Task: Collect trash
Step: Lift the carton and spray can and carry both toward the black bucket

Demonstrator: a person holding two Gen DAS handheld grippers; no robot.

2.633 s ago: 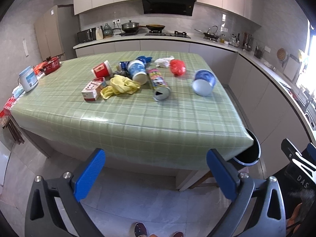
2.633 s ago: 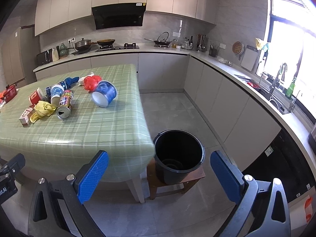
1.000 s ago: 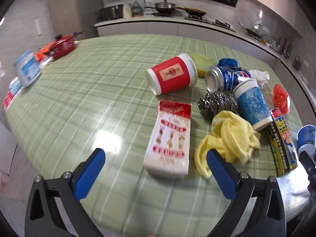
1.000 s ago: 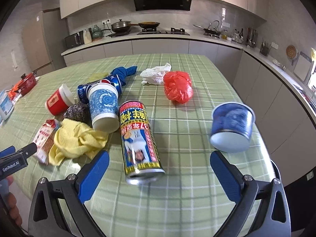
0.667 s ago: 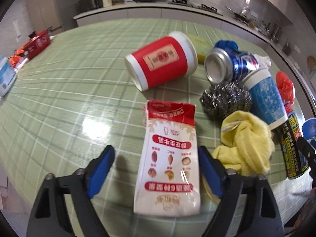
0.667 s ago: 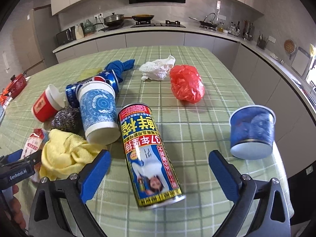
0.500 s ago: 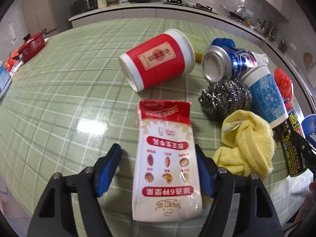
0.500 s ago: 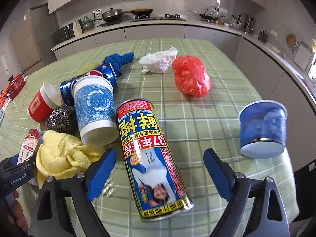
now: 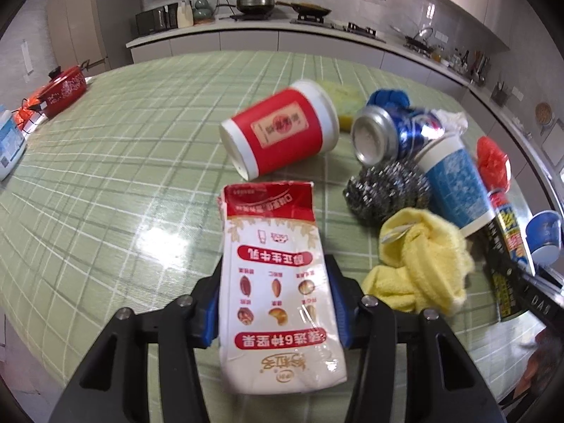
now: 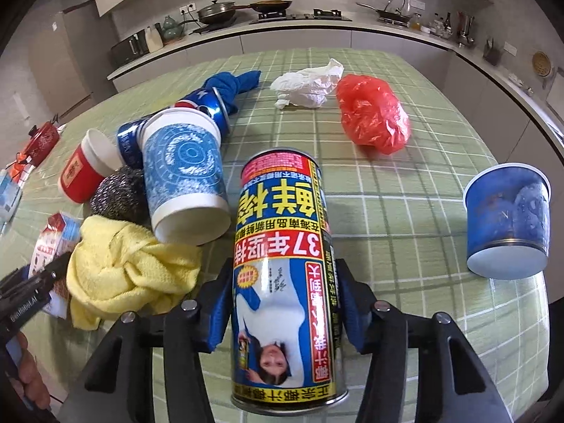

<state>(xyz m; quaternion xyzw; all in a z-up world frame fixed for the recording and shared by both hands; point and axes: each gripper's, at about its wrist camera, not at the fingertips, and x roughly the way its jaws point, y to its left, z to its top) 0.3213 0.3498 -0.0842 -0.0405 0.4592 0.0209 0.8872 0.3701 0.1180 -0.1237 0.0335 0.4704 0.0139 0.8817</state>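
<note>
A white and red snack carton (image 9: 275, 232) lies flat on the green checked tablecloth (image 9: 123, 158). My left gripper (image 9: 273, 299) has its closing jaws on the carton's two long sides, blue pads touching it. A tall printed drink can (image 10: 282, 211) lies on its side. My right gripper (image 10: 282, 303) is closing around the can's lower half, pads against both flanks. Beside them lie a yellow cloth (image 9: 419, 261), a steel scourer (image 9: 384, 194), a blue paper cup (image 10: 183, 169), a red paper cup (image 9: 282, 130) and a crushed soda can (image 9: 387, 134).
Farther back lie a red plastic bag (image 10: 373, 120), a crumpled white bag (image 10: 310, 84) and a blue cloth (image 10: 232, 84). A blue tub (image 10: 507, 218) rests near the table's right edge. A red pot (image 9: 63, 90) stands at the far left. Kitchen counters run behind.
Both grippers came down to the table and narrowed from wide open. The left now grips the carton's sides, and the right has closed onto the can.
</note>
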